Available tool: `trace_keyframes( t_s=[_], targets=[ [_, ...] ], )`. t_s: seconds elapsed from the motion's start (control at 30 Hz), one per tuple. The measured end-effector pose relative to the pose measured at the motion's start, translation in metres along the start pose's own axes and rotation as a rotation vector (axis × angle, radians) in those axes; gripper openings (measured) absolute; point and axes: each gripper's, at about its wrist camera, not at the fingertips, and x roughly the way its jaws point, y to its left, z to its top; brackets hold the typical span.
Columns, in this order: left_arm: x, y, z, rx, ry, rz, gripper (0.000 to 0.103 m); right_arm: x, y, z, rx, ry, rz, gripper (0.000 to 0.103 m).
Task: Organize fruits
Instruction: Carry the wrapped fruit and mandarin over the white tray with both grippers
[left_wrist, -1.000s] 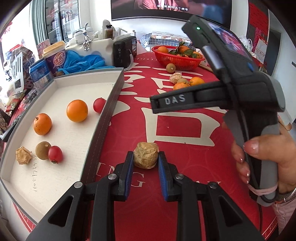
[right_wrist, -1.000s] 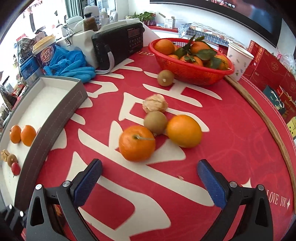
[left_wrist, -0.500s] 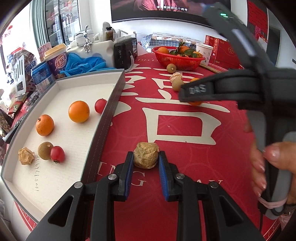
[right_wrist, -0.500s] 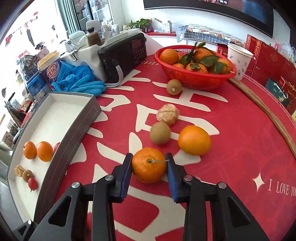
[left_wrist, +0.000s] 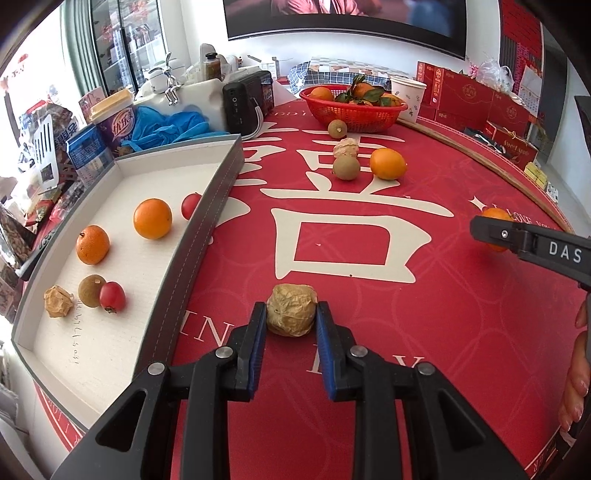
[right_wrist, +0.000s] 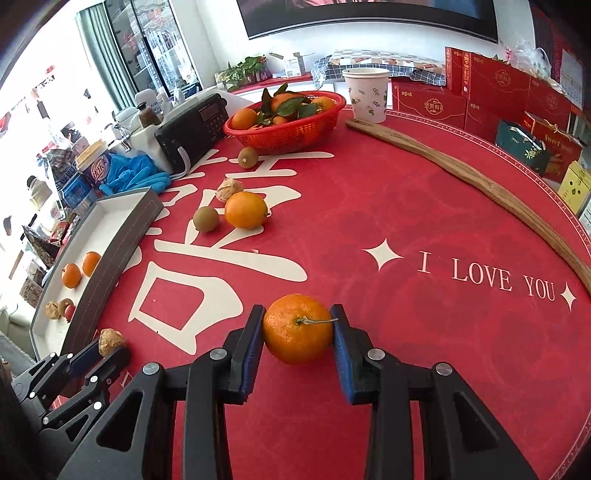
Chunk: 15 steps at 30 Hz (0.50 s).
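Observation:
My left gripper is shut on a wrinkled tan passion fruit low over the red tablecloth, beside the tray's right wall. In the right wrist view my right gripper is shut on a stemmed mandarin, lifted just above the cloth. The same mandarin shows at the right of the left wrist view, partly hidden by the right gripper's finger. The grey tray holds two oranges, two small red fruits, a brown kiwi and another wrinkled fruit. An orange, a kiwi and a wrinkled fruit lie loose on the cloth.
A red basket of mandarins stands at the back with a kiwi in front. A black radio, blue gloves, a paper cup and a long wooden stick edge the table. Red gift boxes stand behind.
My right gripper closed on the mandarin and carried it away from the other loose fruits toward the right. My left gripper stayed shut on the passion fruit in place.

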Motion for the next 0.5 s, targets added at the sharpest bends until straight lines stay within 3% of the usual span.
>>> trace_keyframes(
  t_s=[0.27, 0.5],
  targets=[
    [-0.014, -0.011, 0.007, 0.034, -0.041, 0.005, 0.028, 0.001, -0.009, 0.001, 0.057, 0.039, 0.067, 0.036],
    [-0.029, 0.019, 0.016, -0.031, -0.077, 0.026, 0.028, 0.001, -0.007, 0.001, 0.05, 0.037, 0.059, 0.036]
  ],
)
